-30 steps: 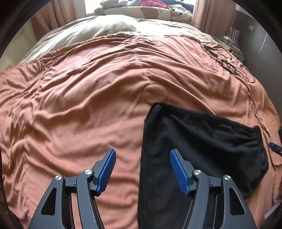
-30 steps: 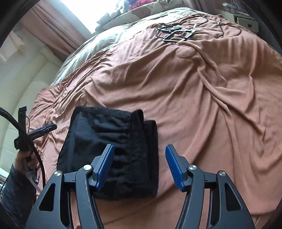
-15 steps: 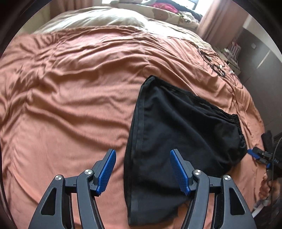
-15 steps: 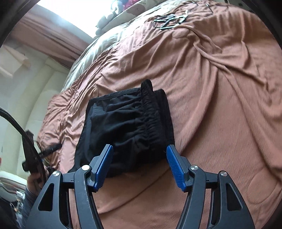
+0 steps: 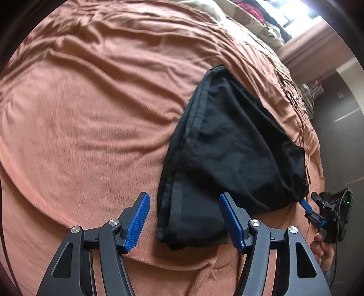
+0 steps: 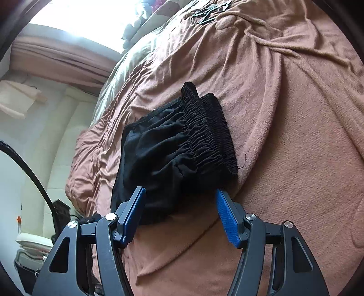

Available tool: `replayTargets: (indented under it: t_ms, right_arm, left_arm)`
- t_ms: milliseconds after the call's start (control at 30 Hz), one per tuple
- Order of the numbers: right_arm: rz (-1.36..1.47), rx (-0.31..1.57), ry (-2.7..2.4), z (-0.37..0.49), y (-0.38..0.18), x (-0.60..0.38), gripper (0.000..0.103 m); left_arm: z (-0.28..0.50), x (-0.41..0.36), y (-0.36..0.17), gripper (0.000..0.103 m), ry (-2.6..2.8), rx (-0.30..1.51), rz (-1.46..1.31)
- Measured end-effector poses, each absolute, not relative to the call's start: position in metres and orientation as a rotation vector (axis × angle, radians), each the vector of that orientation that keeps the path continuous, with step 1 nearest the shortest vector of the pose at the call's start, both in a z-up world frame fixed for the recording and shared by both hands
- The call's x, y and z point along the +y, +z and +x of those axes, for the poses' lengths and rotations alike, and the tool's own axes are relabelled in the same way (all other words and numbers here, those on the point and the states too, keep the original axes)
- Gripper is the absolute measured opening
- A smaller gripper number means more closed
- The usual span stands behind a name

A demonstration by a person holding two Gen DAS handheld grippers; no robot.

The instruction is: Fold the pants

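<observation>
The black pants (image 5: pixel 227 154) lie folded into a compact pile on the salmon blanket (image 5: pixel 91 113). My left gripper (image 5: pixel 184 218) is open, its blue pads either side of the pile's near hem corner, just in front of it. In the right wrist view the pants (image 6: pixel 177 154) show their gathered elastic waistband (image 6: pixel 211 129) on the right side. My right gripper (image 6: pixel 179 216) is open, with its pads at the pile's near edge below the waistband. The right gripper also shows at the left wrist view's right edge (image 5: pixel 311 211), held in a hand.
The blanket (image 6: pixel 284 113) covers a wide bed. Tangled black cables (image 6: pixel 209 11) lie at its far side. Pillows and soft toys (image 5: pixel 257 16) sit at the head. Curtains (image 6: pixel 56 61) and a padded wall (image 6: pixel 45 141) stand to the left.
Both grippers have moved closer to the folded pants and tilted; the pile now sits between each pair of pads. Both stay open. The pants have not moved.
</observation>
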State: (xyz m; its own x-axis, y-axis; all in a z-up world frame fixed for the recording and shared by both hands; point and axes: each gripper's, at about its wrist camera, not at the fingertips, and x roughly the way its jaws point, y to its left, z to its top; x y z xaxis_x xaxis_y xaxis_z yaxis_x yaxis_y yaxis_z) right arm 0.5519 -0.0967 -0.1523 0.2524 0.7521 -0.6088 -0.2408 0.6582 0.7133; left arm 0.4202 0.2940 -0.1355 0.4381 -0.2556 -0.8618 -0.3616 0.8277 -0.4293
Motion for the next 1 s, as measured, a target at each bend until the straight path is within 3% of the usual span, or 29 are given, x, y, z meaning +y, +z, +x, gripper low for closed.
replayTargets:
  t_ms: [100, 333, 567, 667, 833, 1000]
  right_arm:
    - [0.545, 1.126, 0.723, 0.553, -0.158, -0.092, 0.061]
    - [0.565, 1.14, 0.705, 0.558, -0.173, -0.086, 0.061]
    - [0.608, 1.118, 0.686, 0.565, -0.179, -0.087, 0.061]
    - [0.624, 1.104, 0.654, 0.565, -0.181, -0.089, 0.053]
    - [0.635, 1.086, 0.643, 0.561, -0.183, -0.09, 0.044]
    - [0.642, 1.073, 0.634, 0.56, -0.182, -0.091, 0.035]
  left_arm:
    - [0.418, 0.298, -0.143, 0.065, 0.079, 1.139, -0.653]
    - [0.423, 0.305, -0.161, 0.049, 0.069, 1.161, -0.684]
    - [0.438, 0.311, -0.17, 0.048, 0.038, 1.154, -0.687]
    - [0.44, 0.312, -0.172, 0.046, 0.015, 1.145, -0.69]
    - [0.428, 0.312, -0.175, 0.028, -0.017, 1.16, -0.742]
    - [0.416, 0.308, -0.178, 0.021, -0.069, 1.166, -0.761]
